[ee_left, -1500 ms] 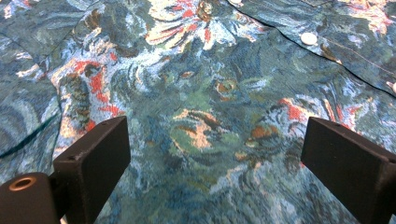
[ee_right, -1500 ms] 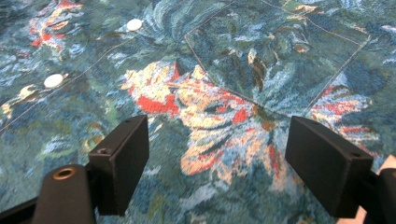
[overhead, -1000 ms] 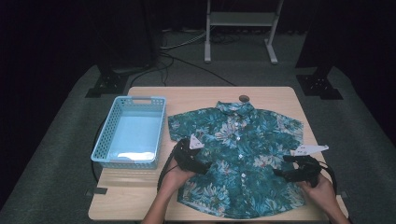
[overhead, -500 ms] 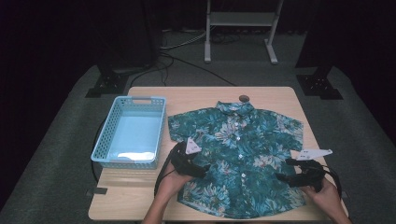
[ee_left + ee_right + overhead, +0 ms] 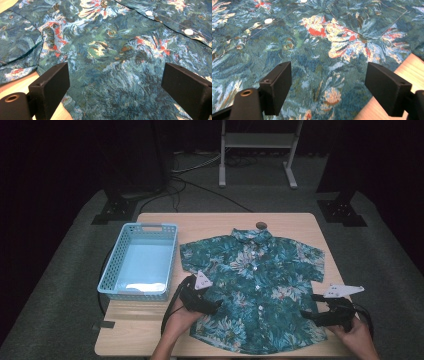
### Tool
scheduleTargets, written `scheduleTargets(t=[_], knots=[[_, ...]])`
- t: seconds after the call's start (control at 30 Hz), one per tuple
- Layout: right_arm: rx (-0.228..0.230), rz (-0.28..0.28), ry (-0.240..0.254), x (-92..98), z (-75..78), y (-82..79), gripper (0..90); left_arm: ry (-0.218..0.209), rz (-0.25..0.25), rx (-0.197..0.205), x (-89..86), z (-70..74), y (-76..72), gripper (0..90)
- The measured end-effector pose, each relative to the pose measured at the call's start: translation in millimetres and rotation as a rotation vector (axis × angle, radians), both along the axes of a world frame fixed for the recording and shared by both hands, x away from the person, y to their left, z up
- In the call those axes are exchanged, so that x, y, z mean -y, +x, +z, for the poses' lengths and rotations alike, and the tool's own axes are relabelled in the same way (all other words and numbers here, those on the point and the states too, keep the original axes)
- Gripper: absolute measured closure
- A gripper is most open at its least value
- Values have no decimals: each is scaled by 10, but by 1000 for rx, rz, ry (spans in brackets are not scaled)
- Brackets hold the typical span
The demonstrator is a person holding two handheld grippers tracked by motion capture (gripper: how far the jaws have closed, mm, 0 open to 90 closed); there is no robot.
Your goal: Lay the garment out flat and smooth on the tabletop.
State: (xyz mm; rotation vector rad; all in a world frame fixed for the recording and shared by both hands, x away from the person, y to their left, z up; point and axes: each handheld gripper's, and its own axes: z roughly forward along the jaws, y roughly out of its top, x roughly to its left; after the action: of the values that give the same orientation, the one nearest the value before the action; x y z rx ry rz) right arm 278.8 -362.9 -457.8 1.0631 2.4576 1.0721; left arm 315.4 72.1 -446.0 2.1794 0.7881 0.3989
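A teal floral short-sleeved shirt (image 5: 255,285) lies spread flat and buttoned on the wooden table (image 5: 215,225), collar at the far side. My left gripper (image 5: 214,307) hovers over the shirt's lower left side, and its jaws stand wide open with nothing between them. In the left gripper view the left gripper (image 5: 117,82) frames the floral fabric (image 5: 112,50), with two white buttons (image 5: 188,31) farther off. My right gripper (image 5: 307,316) is at the shirt's lower right edge, also open. The right gripper (image 5: 329,82) spans cloth (image 5: 332,42) beside bare table (image 5: 412,65).
A light blue plastic basket (image 5: 114,270) stands on the table's left side, next to the shirt's left sleeve. A small brown round object (image 5: 260,225) lies just beyond the collar. A metal stand (image 5: 257,142) and cables sit on the dark floor behind the table.
Both grippers have drifted toward the near edge of the table, the right one farther. Both stayed open. The shirt has not moved.
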Motion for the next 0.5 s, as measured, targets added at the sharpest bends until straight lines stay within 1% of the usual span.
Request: scheduleTargets(t=[0.17,0.43,0.5], knots=[[4,-5,19,50,11,-51,208,2,-4,2,-10,-5,-29,75],[7,-3,26,84,2,-125,209,-7,-7,1,-35,-20,-87,75],[7,-4,21,95,-1,-141,208,-7,-9,-4,-46,-33,-114,75]])
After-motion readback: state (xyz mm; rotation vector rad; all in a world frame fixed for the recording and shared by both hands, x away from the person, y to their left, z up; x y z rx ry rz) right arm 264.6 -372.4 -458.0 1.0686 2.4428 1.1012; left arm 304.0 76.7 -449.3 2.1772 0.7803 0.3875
